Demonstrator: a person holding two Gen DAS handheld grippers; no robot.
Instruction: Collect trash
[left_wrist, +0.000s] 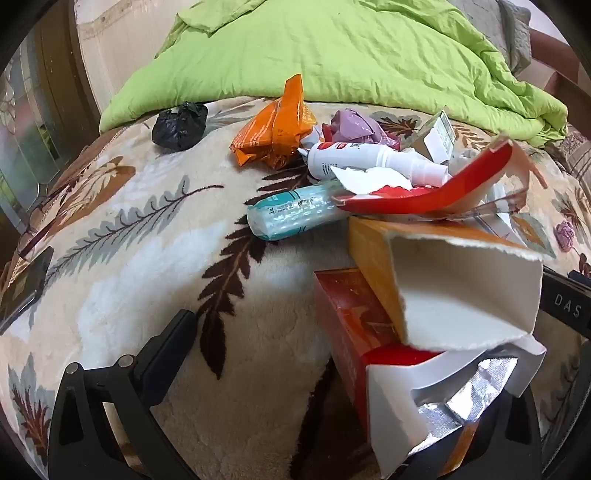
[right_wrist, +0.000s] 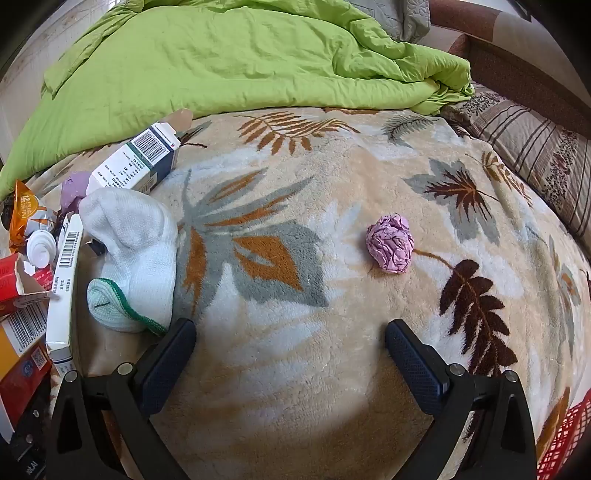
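A heap of trash lies on the leaf-patterned blanket (left_wrist: 122, 258): a black bag ball (left_wrist: 180, 126), an orange wrapper (left_wrist: 275, 133), a white bottle (left_wrist: 369, 160), a teal pack (left_wrist: 295, 212), a torn red carton (left_wrist: 424, 197) and an orange-and-white box (left_wrist: 443, 273) resting on a red box (left_wrist: 354, 321). My left gripper (left_wrist: 291, 325) is open just before the heap; its left finger (left_wrist: 173, 343) shows, and the boxes hide the right one. My right gripper (right_wrist: 290, 325) is open over bare blanket. A crumpled purple paper ball (right_wrist: 389, 243) lies ahead of it to the right, untouched.
A white sock (right_wrist: 136, 254) and a white-and-blue box (right_wrist: 136, 162) lie left of the right gripper. A green duvet (right_wrist: 221, 62) covers the far side of the bed. A striped pillow (right_wrist: 535, 158) is at the right, and a dark phone (left_wrist: 22, 284) at the left edge.
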